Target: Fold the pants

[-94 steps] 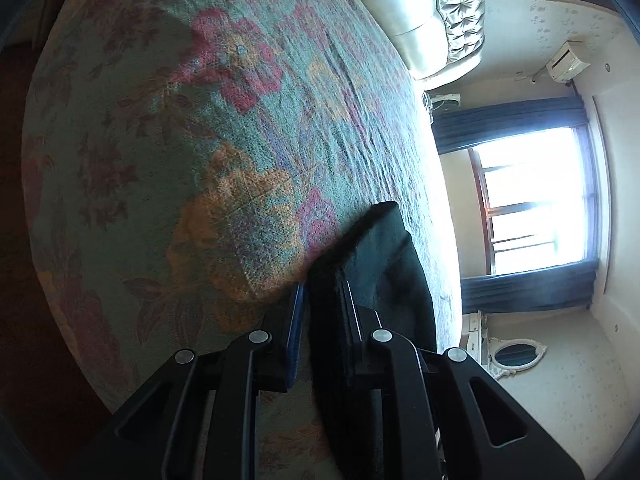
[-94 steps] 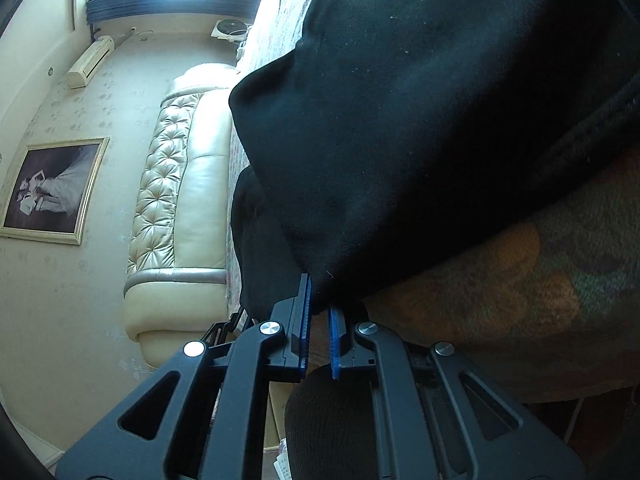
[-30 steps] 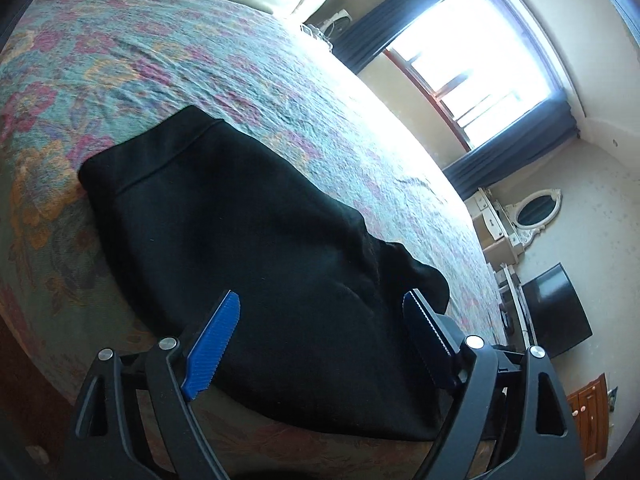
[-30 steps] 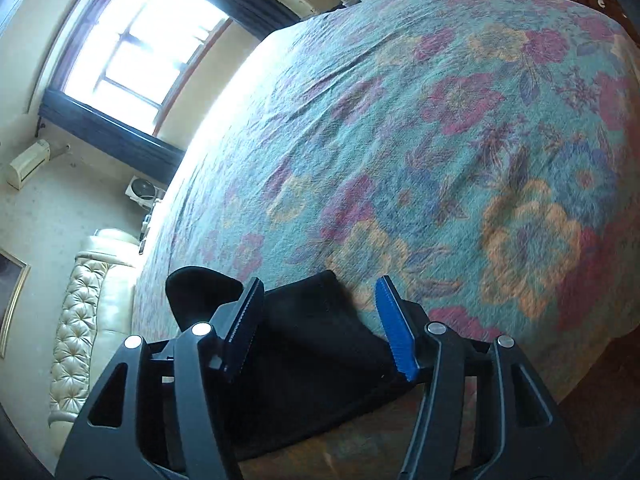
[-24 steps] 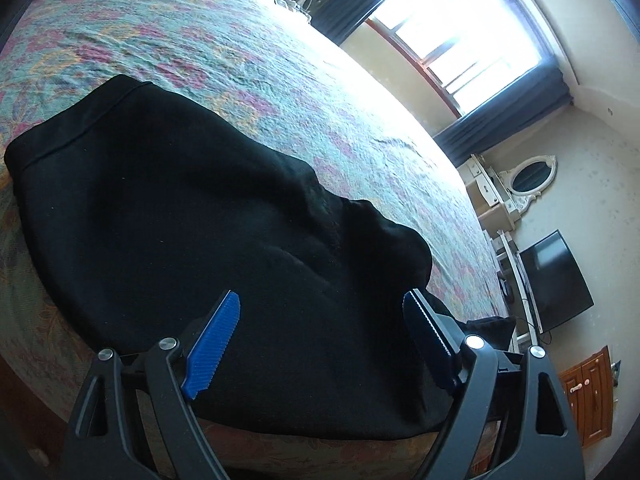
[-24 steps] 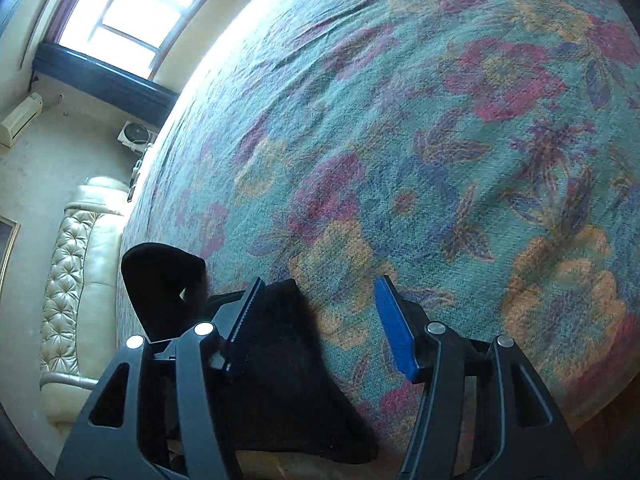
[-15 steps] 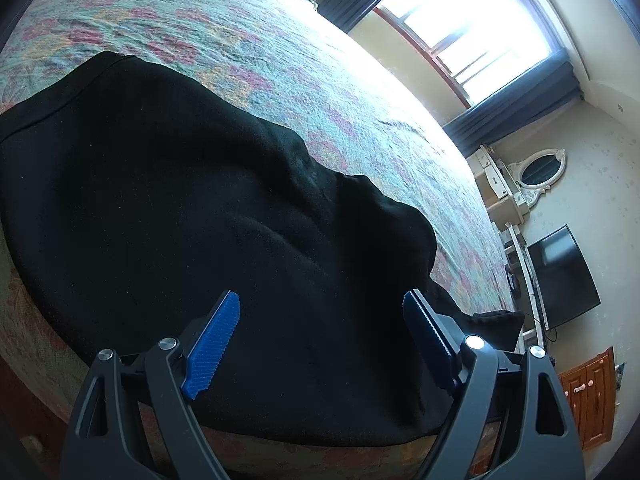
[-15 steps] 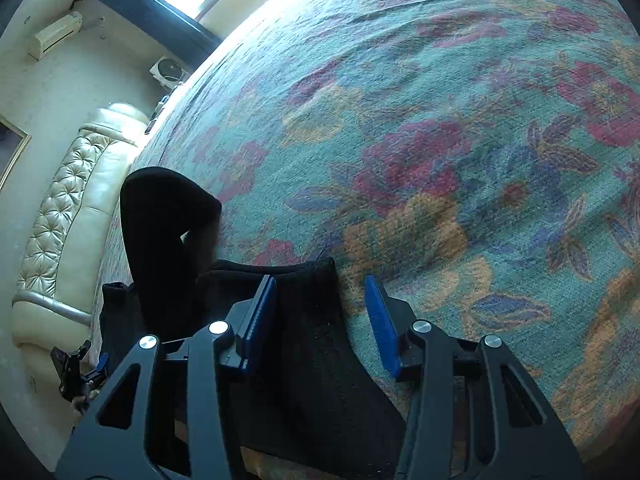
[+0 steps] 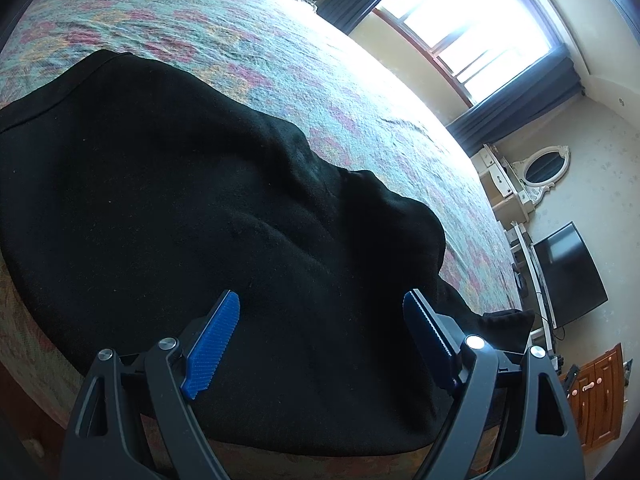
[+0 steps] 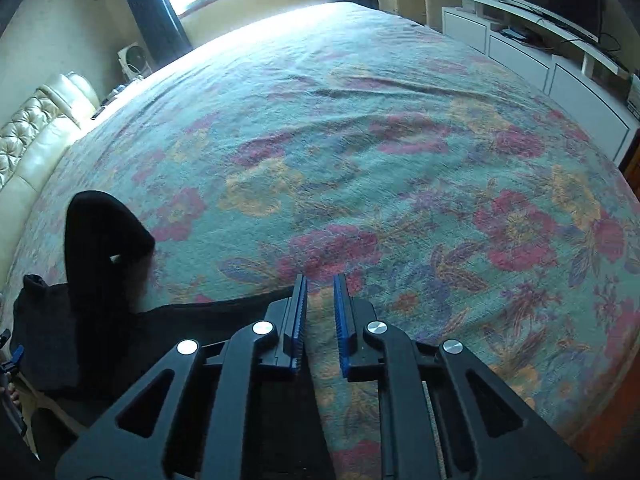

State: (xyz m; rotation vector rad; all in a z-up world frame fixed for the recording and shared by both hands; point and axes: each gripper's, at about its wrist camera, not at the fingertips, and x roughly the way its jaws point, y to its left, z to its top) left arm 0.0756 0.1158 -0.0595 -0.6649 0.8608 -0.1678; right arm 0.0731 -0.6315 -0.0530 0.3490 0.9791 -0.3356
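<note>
Black pants [image 9: 200, 208] lie spread on the bed's floral bedspread [image 9: 280, 60], near the bed's front edge, bunched and rumpled toward the right in the left wrist view. One cuff end [image 9: 506, 322] sticks out past the right blue pad there.

Left gripper [image 9: 320, 320]: jaws wide apart, hanging over the pants. Black fabric fills the whole gap between the blue pads [image 9: 212, 344] in the view, but the pads press on nothing; can't tell if the tips touch the cloth. Nothing held.

Right gripper [image 10: 320, 308]: jaws have just been closing, now a narrow gap only. Between the pads just bedspread [image 10: 400, 160] shows, no fabric pinched. The pants [image 10: 180, 320] edge runs in from the left and reaches the outer side of the left blue pad [image 10: 298, 312], so the cloth sits beside the jaws, not inside them. Whether the edge goes under the finger can't be told.

Further left in the right wrist view a raised dark hump [image 10: 100, 232] stands over the pants; too dark to tell what it is.

Beyond the bed: window [image 9: 480, 12] with dark curtains, cream tufted headboard [image 10: 36, 136], TV [image 9: 568, 276], white cabinets [image 10: 540, 64].
</note>
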